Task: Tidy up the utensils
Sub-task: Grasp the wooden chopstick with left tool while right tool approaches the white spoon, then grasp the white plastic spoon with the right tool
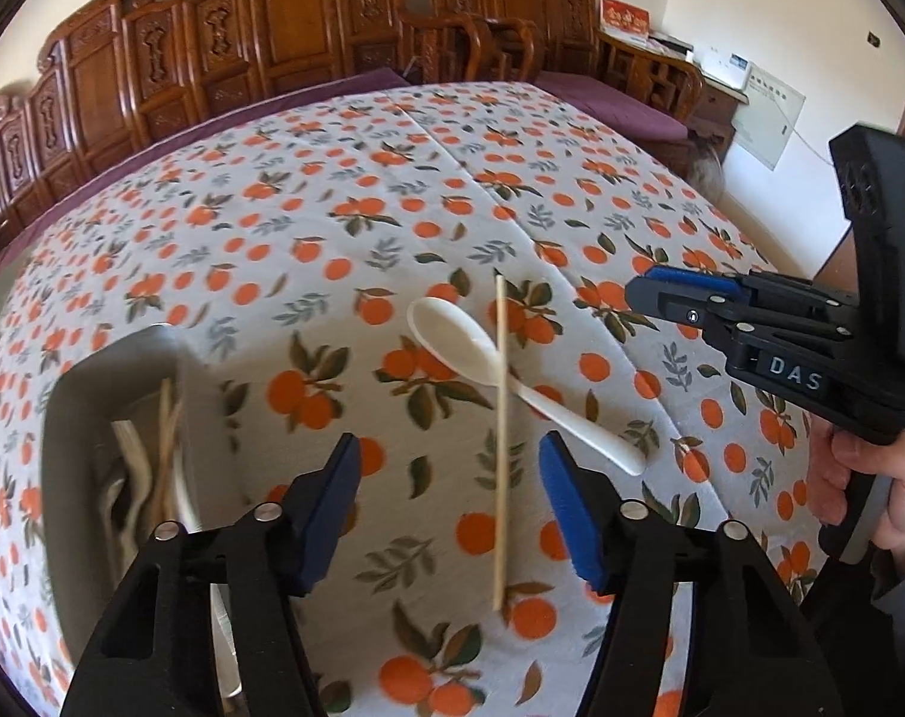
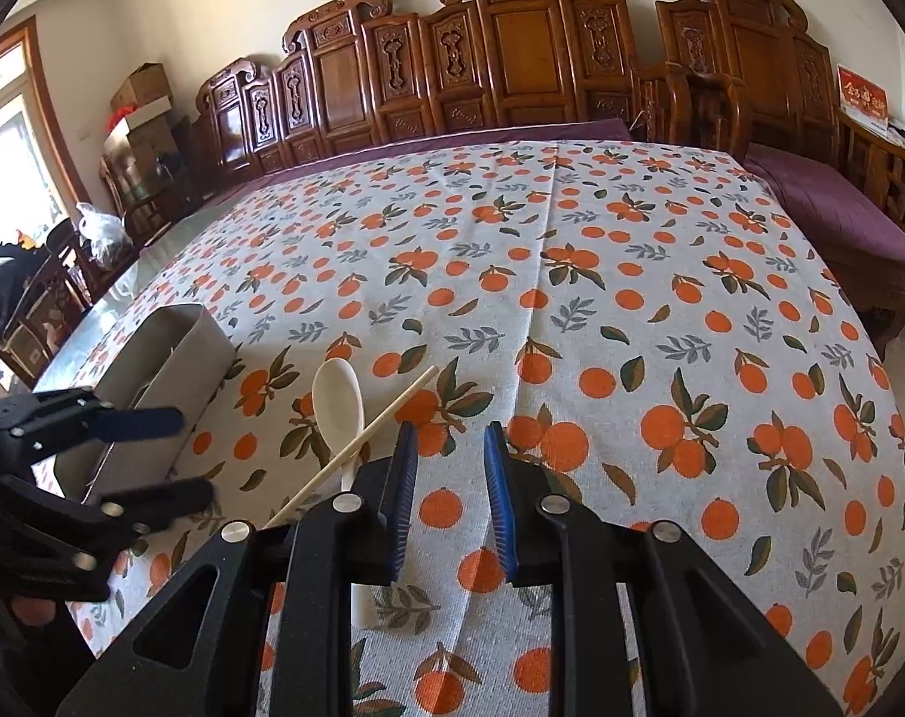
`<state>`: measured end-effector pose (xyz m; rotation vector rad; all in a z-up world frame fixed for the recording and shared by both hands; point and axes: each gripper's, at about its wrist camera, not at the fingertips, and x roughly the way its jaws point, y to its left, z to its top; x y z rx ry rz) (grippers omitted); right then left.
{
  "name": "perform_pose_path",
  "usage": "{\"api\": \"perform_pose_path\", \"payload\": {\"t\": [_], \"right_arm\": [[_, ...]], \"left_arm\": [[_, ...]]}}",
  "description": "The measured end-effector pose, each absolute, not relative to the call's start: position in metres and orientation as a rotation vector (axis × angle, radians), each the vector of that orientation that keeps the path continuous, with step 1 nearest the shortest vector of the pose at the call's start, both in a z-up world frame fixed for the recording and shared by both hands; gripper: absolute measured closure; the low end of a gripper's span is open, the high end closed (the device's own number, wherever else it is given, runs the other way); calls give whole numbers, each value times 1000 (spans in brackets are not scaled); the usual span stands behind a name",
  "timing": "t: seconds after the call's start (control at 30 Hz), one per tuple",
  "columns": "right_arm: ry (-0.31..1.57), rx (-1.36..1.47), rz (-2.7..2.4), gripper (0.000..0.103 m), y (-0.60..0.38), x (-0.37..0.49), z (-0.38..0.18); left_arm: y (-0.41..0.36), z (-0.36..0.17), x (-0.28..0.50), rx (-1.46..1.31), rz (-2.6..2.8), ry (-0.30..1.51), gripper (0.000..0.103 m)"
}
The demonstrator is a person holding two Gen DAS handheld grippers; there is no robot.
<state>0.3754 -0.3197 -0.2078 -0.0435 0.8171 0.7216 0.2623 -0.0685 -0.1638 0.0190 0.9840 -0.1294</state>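
Chopstick (image 1: 501, 442) lies across the handle of a white spoon (image 1: 452, 340) on the orange-print bench (image 1: 345, 191). The left claw (image 1: 449, 505) hangs above the chopstick's near end, spread and empty. The right claw (image 2: 449, 499) hovers right of the spoon, parted, holding nothing. A grey utensil box (image 2: 171, 376) sits at the left.
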Motion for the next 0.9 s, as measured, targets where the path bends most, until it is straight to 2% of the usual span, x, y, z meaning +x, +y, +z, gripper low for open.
{"api": "perform_pose_path", "payload": {"t": [0.17, 0.53, 0.7, 0.9], "right_arm": [[817, -33, 720, 78, -322, 378, -208], [821, -20, 720, 78, -323, 380, -208], [822, -21, 720, 78, -322, 380, -208], [825, -26, 724, 78, -318, 380, -209]], "left_arm": [[-79, -180, 275, 13, -148, 1017, 60], [-86, -201, 291, -6, -164, 1062, 80], [-83, -206, 293, -25, -171, 1074, 98], [-82, -199, 284, -26, -179, 1055, 99]]}}
